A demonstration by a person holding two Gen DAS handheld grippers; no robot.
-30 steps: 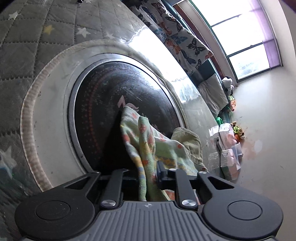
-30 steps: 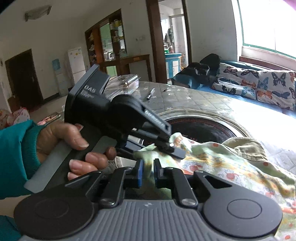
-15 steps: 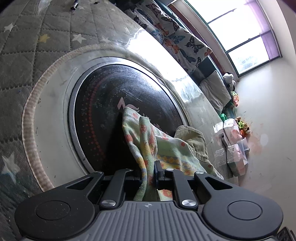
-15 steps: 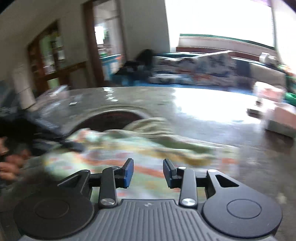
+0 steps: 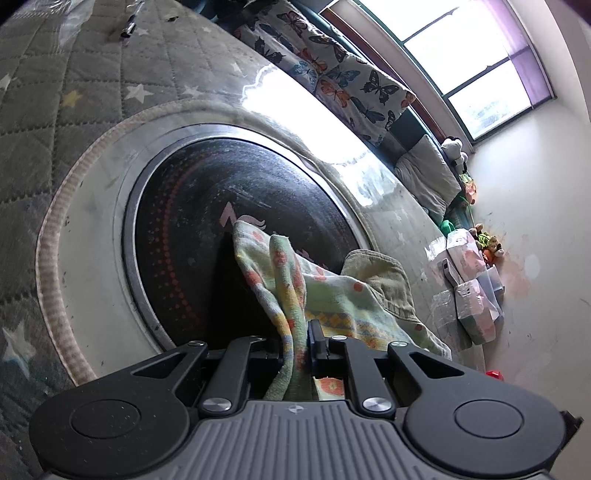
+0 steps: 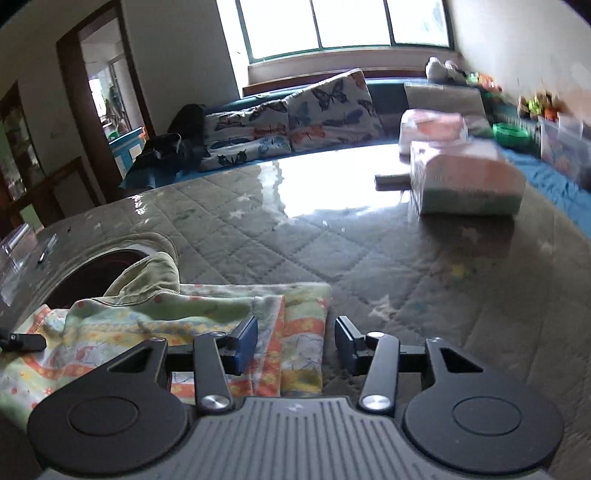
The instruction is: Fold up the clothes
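A pale green patterned garment (image 5: 314, 295) with orange and yellow prints lies on the quilted table, partly over the round black hotplate (image 5: 221, 221). My left gripper (image 5: 295, 339) is shut on a bunched corner of it. In the right wrist view the garment (image 6: 184, 321) lies flat with an olive collar part (image 6: 151, 280). My right gripper (image 6: 295, 341) is open, its fingers either side of the garment's folded right edge. The tip of the left gripper (image 6: 22, 341) shows at the far left.
The quilted grey table cover (image 6: 369, 258) has a glossy glare patch. Wrapped tissue packs (image 6: 461, 184) stand at the table's far right. A butterfly-print sofa (image 6: 295, 118) and window lie behind. A pen (image 5: 129, 26) lies far off on the table.
My right gripper has let go of the cloth near the left gripper, opened, and swung right to the garment's other edge. The left gripper keeps its hold and has shifted slightly.
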